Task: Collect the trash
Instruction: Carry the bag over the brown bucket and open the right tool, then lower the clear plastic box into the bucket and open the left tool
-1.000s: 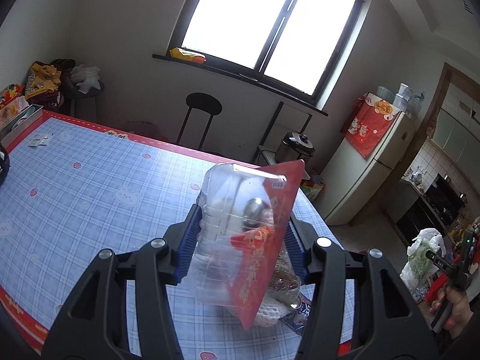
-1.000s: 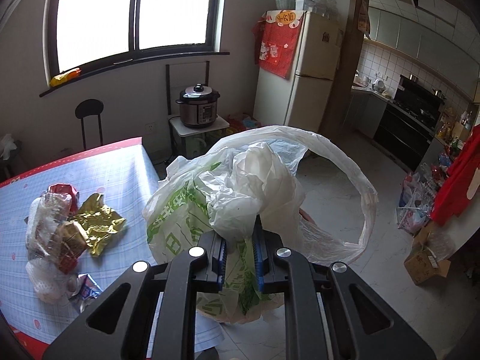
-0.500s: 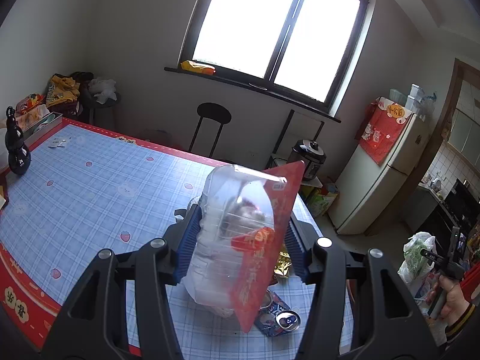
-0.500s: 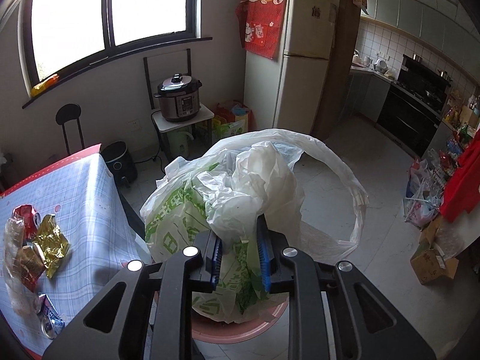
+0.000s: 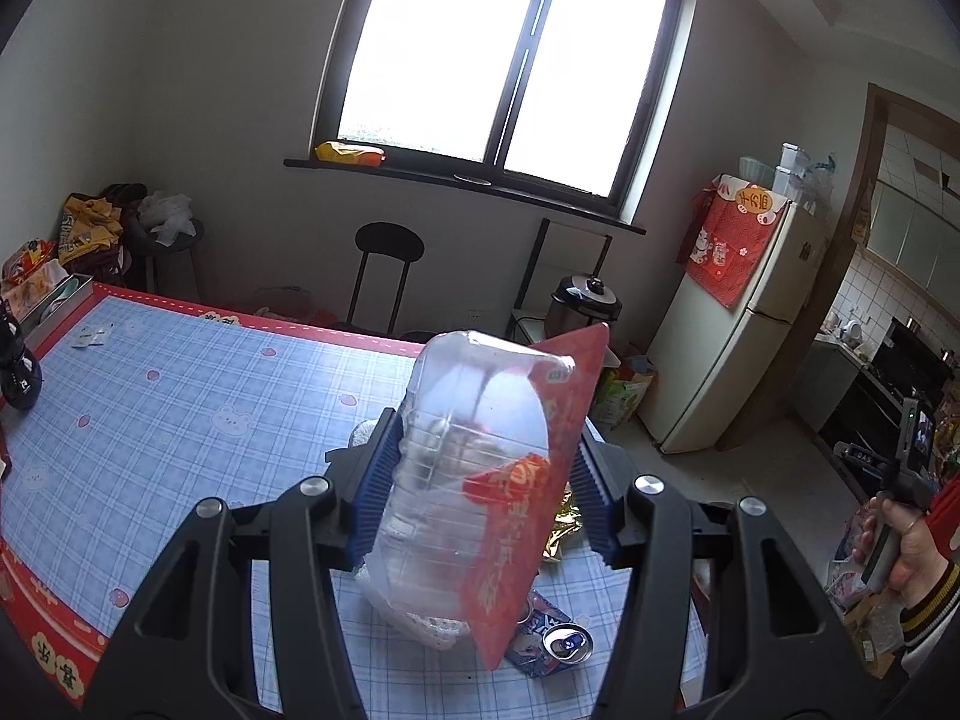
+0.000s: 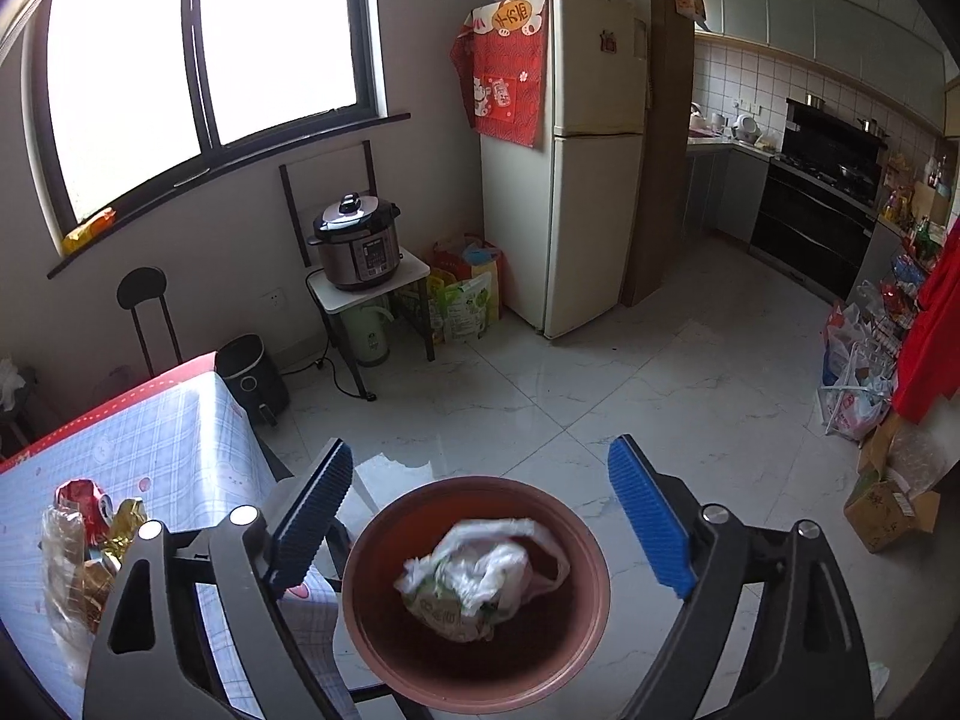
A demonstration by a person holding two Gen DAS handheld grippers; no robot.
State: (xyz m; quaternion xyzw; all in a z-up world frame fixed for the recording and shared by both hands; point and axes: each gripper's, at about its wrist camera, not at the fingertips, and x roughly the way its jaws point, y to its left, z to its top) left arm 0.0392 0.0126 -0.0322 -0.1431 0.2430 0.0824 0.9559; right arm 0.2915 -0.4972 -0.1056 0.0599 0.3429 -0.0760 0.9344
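Note:
My left gripper [image 5: 486,468] is shut on a clear plastic bottle [image 5: 456,450] with a red label, held above the table's near corner. Beneath it on the cloth lie a gold wrapper [image 5: 564,525] and a crushed can [image 5: 567,642]. My right gripper [image 6: 480,449] hangs over a brown round bin [image 6: 600,576] on the floor. Its jaws are opening wide with nothing between them. A crumpled white and green plastic bag [image 6: 480,576] lies inside the bin. The right wrist view also shows a red can [image 6: 81,495] and the gold wrapper [image 6: 120,531] on the table.
The table [image 5: 150,420] has a blue checked cloth with a red border. A black appliance [image 6: 252,372] stands on the floor beside it. A pressure cooker [image 6: 357,246], fridge [image 6: 576,180], stool [image 5: 387,276], bags [image 6: 852,384] and a cardboard box [image 6: 888,510] surround the tiled floor.
The right gripper opened and the plastic bag dropped from it into the bin; it also drew away from the table. The left gripper lifted the bottle higher above the table.

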